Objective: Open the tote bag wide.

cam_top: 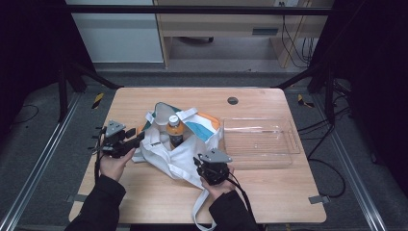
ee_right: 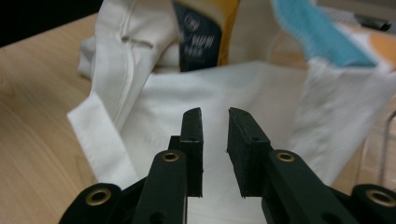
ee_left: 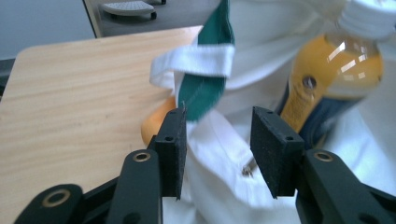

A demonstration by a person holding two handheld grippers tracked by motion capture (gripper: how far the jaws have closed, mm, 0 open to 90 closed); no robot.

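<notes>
We see a white tote bag (cam_top: 180,151) lying near the middle of the table (cam_top: 144,202), an orange drink bottle (cam_top: 175,131) standing in its open mouth. Our left gripper (cam_top: 139,138) sits at the bag's left edge — jaws spread, cloth between them but not pinched. Our right gripper (cam_top: 206,166), at the bag's near edge, has its jaws parted a little — gripping nothing. A clear tray (cam_top: 284,144) lies toward the right edge.

Left gripper (cam_top: 136,139) fingers (ee_left: 171,149) wide apart, right gripper (cam_top: 200,163) fingers (ee_right: 194,149) slightly parted.
</notes>
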